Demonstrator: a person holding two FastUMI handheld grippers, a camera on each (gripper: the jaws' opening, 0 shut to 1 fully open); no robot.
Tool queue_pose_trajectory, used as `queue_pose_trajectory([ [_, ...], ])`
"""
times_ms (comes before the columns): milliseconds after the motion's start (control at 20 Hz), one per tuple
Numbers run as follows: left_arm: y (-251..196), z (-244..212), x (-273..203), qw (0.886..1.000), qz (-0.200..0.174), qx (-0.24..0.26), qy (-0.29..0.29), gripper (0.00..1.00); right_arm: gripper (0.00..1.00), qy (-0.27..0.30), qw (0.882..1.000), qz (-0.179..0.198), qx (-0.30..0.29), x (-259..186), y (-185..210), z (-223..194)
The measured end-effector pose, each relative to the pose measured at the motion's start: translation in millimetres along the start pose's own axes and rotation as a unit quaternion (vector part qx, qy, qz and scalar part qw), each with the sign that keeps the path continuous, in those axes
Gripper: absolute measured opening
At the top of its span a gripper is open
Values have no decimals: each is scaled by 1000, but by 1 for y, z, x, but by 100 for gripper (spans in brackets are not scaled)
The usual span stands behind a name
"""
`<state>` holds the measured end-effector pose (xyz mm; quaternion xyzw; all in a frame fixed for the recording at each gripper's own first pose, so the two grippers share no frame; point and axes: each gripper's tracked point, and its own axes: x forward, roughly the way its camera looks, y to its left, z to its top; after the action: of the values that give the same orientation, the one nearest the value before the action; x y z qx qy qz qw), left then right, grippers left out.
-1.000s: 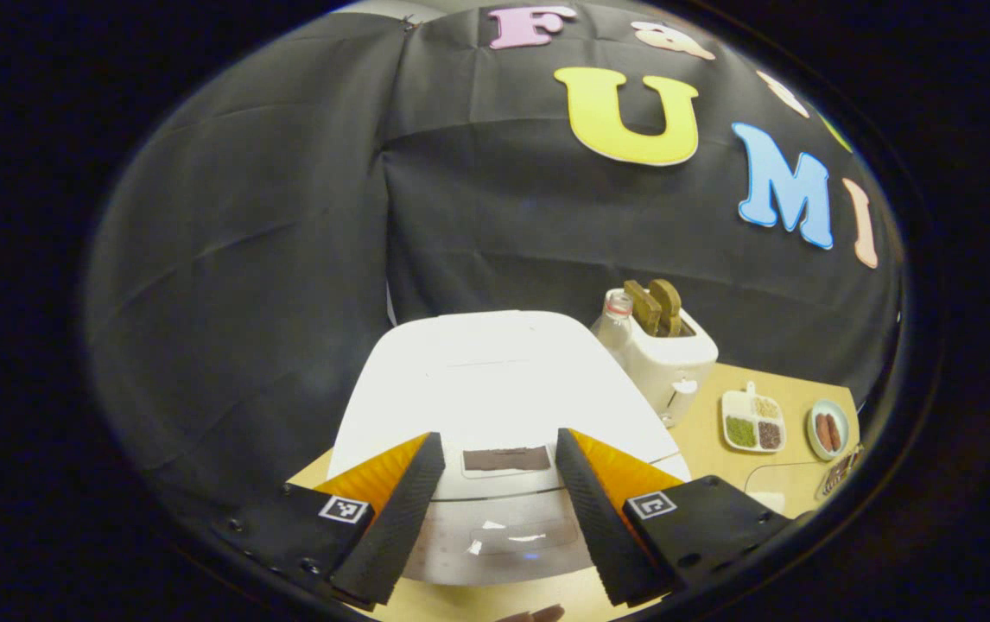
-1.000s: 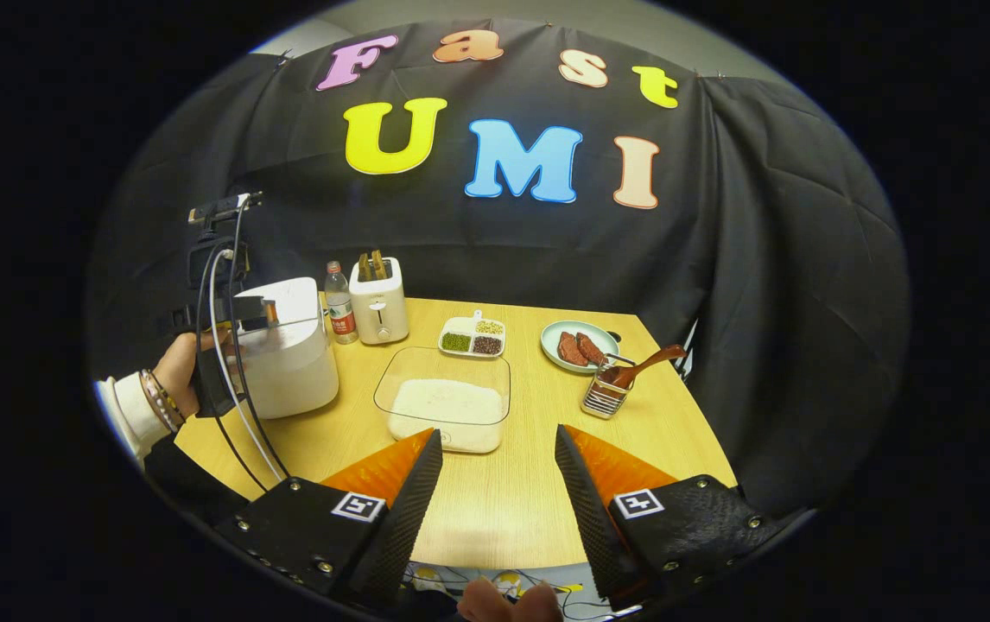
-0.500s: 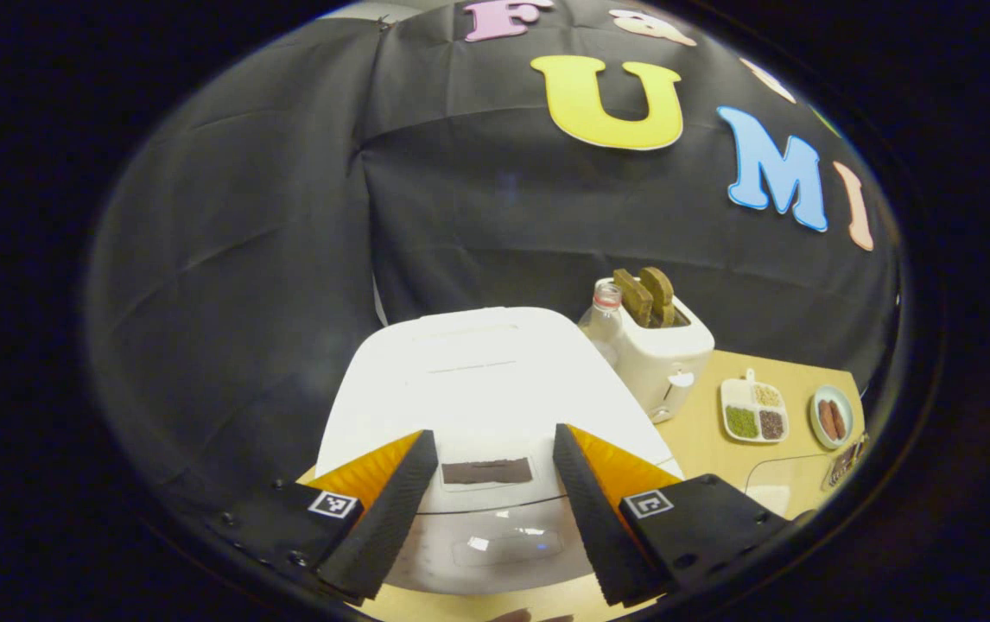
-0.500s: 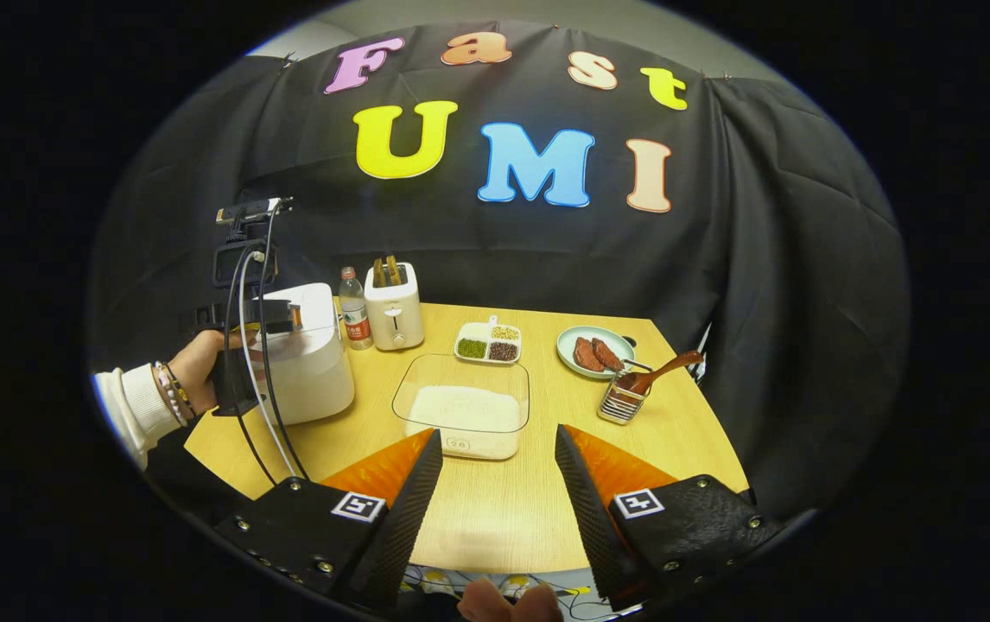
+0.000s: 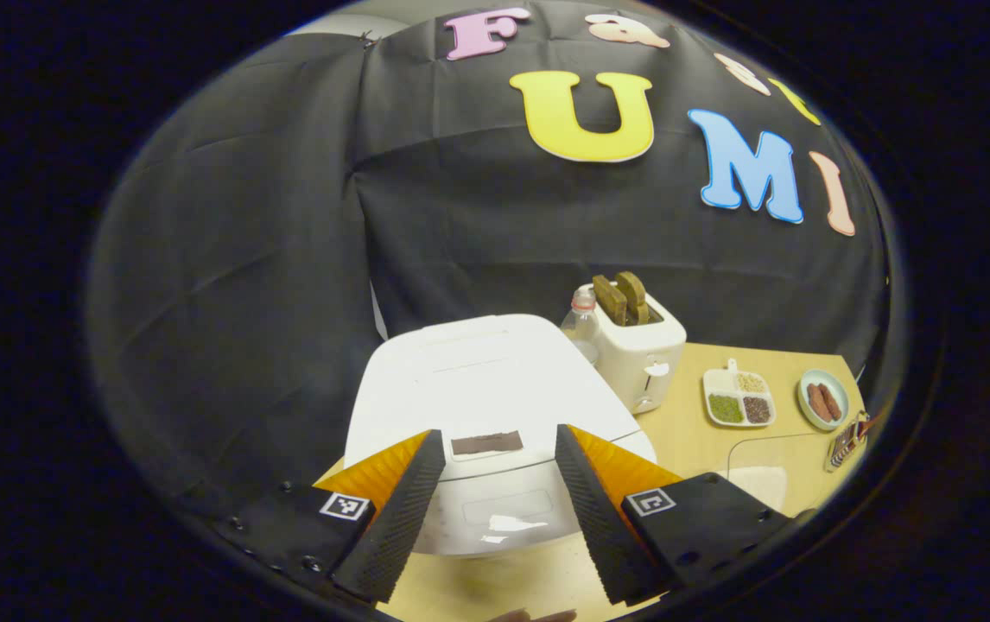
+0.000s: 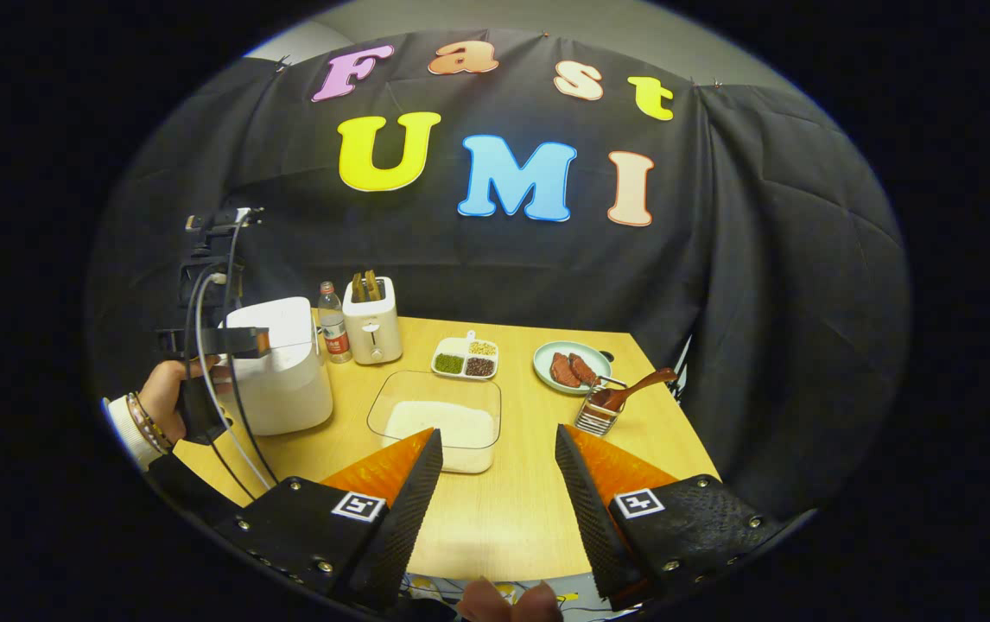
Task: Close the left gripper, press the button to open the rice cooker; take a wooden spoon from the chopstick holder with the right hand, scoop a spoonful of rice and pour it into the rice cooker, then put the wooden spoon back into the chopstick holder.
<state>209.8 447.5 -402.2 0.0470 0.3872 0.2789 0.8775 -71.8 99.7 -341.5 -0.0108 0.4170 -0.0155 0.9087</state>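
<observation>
Since half a second ago we have drawn the left gripper [image 5: 491, 497] back a little from the rice cooker [image 5: 486, 389]: its white lid looks smaller and its front face lower between our fingers than it did then. Those fingers stand apart, clamped on nothing, so the closing that the task asks for first is, by our judgement, not yet done.

What the coming press turns on is this: the rice cooker lies straight ahead of the left fingers, its dark display strip [image 5: 485, 443] centred in the gap between them and a pale rectangular panel [image 5: 512, 506] on the front face just below that strip. We take the panel for the button, though we cannot be sure. The left gripper is far nearer the cooker than the right gripper [image 6: 495, 497], whose fingers are likewise apart and empty, hovering over the near edge of the surface [image 6: 504, 510].

To the right of the rice cooker sit a water bottle [image 6: 333, 324], a toaster [image 6: 371, 322] and the clear rice container [image 6: 439, 415]; farther right, the wire chopstick holder [image 6: 594, 415] carries the wooden spoon [image 6: 633, 389], handle leaning up and away from the cooker.

The bottle has a red label, too small to read.
</observation>
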Motion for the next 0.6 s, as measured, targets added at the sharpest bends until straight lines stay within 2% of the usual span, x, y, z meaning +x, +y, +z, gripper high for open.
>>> queue_pose_trajectory([
  [200, -21, 40, -74, 997, -62, -27, -40, 89, 81, -38, 999, -12, 1, 0, -29, 40],
  [400, -44, 95, -165, 988, -115, -43, -94, 92, 81, -108, 994, -23, -5, -14, -64, 106],
  [450, -52, 113, -193, 984, -126, -46, -115, 88, 81, -126, 992, -26, -9, -23, -75, 122],
  [500, -60, 131, -215, 980, -136, -47, -135, 99, 81, -143, 989, -29, -14, -33, -86, 137],
  [600, -81, 163, -266, 970, -154, -51, -179, 99, 81, -179, 983, -31, -17, -57, -107, 167],
])
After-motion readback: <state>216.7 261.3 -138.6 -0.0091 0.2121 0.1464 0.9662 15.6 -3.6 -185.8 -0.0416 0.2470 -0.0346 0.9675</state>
